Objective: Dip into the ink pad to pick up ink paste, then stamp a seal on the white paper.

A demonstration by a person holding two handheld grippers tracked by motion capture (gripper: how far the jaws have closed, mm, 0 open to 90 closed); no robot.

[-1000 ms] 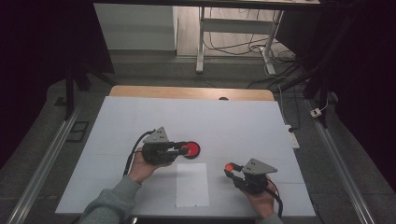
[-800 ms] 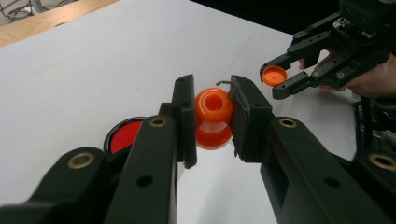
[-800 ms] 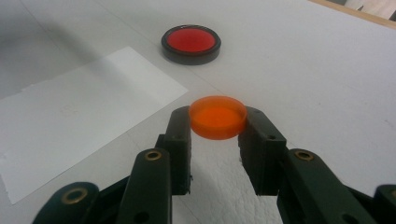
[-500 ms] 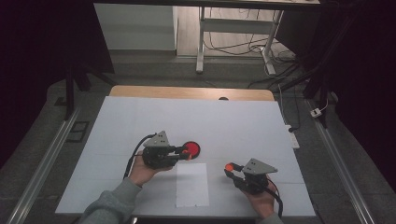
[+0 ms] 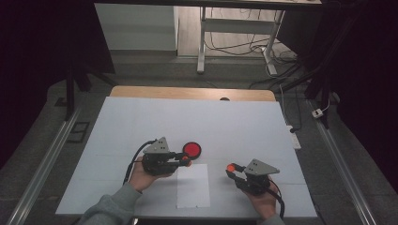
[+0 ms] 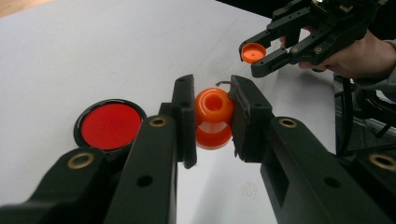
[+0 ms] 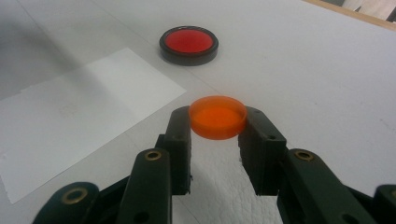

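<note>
Left gripper view shows the left gripper clamped on a small orange stamp body, its round hollow end facing the camera at the frame's centre, lifted a little off the white table. At the upper right of that frame the right gripper pinches the orange cap, open side turned toward the camera. In the right gripper view the same cap sits between the jaw tips at mid-frame. A red ink pad lies just above the left gripper in the high view, and a sheet of white paper lies at lower centre between the two hands. The cap looks already off — so the step in hand seems to be inking or stamping. The next move likely calls for turning the stamp's working face down and pressing it squarely on the pad or the paper — keeping the cap hand clear.
</note>
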